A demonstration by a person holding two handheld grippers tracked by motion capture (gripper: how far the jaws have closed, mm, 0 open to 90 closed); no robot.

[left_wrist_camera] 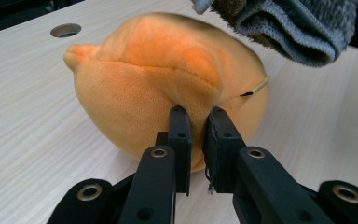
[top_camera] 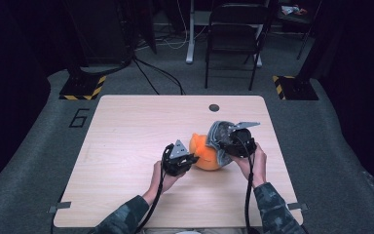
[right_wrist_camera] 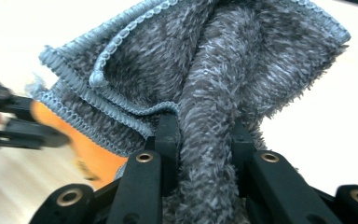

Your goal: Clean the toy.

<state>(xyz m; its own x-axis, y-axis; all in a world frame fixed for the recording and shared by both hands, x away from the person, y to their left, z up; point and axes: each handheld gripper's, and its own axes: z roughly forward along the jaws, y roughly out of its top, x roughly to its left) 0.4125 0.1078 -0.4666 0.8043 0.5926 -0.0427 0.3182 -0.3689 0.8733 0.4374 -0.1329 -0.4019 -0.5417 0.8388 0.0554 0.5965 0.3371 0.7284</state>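
An orange plush toy [top_camera: 205, 152] lies on the light wooden table [top_camera: 136, 126], right of the middle. My left gripper [top_camera: 192, 158] meets it from the left. In the left gripper view the orange plush [left_wrist_camera: 158, 79] bulges ahead, and the left gripper [left_wrist_camera: 199, 130] is shut on a pinch of its fabric. A grey fluffy cloth [top_camera: 216, 131] hangs over the toy's right side, with my right gripper [top_camera: 224, 142] shut on it. In the right gripper view the cloth [right_wrist_camera: 205, 60] is bunched between the right gripper [right_wrist_camera: 205, 135] jaws, and the plush [right_wrist_camera: 91, 149] shows orange below left.
A round cable hole [top_camera: 214, 107] sits near the table's far edge. Beyond the table stand a folding chair [top_camera: 233, 34] and two stand bases with yellow-black tape [top_camera: 83, 87] [top_camera: 294, 87]. Bare tabletop lies left of the toy.
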